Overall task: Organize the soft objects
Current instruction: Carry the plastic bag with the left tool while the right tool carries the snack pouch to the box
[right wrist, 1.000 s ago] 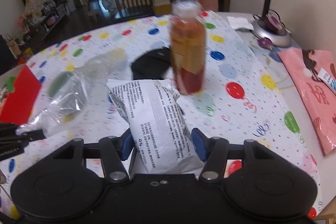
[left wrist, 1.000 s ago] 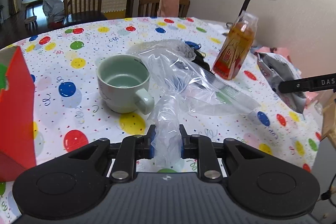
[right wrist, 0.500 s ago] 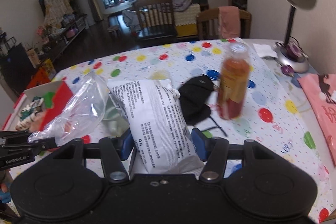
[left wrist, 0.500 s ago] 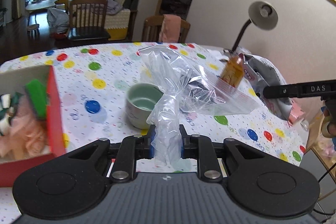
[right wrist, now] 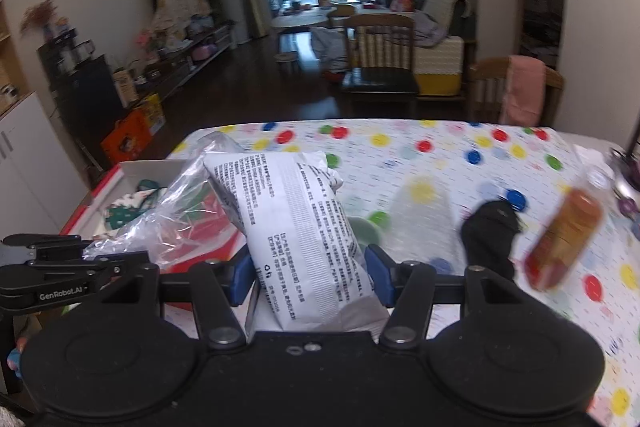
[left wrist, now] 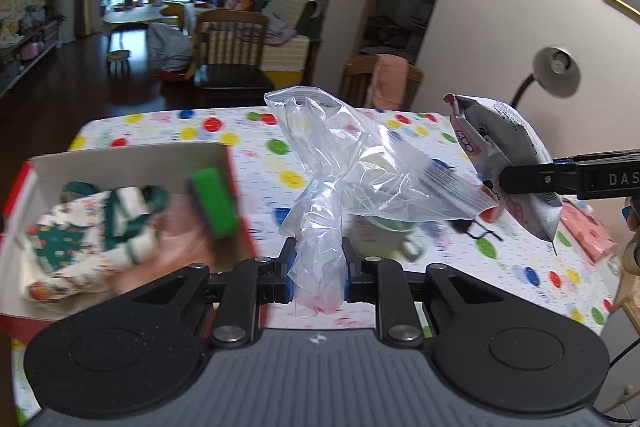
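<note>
My left gripper (left wrist: 318, 267) is shut on the bunched end of a clear plastic zip bag (left wrist: 352, 163), which hangs in the air above the table. My right gripper (right wrist: 306, 269) is shut on a white printed soft packet (right wrist: 296, 227); in the left wrist view that packet (left wrist: 504, 155) shows to the right, held aloft. A red-sided open box (left wrist: 128, 163) at the left holds a patterned cloth (left wrist: 80, 239) and a green sponge (left wrist: 214, 203). In the right wrist view the box (right wrist: 120, 175) lies left, behind the clear bag (right wrist: 188, 211).
On the polka-dot tablecloth (right wrist: 440, 155) stand a pale green mug (left wrist: 384, 235), an amber drink bottle (right wrist: 568, 231), a black pouch (right wrist: 490, 231) and a pink packet (left wrist: 588, 231). A desk lamp (left wrist: 556, 71) stands at the far right. Wooden chairs (right wrist: 380, 59) are behind the table.
Both grippers have risen and swung left with their loads. The red box has come into full view at the left, while the bottle and mug have slid right and down.
</note>
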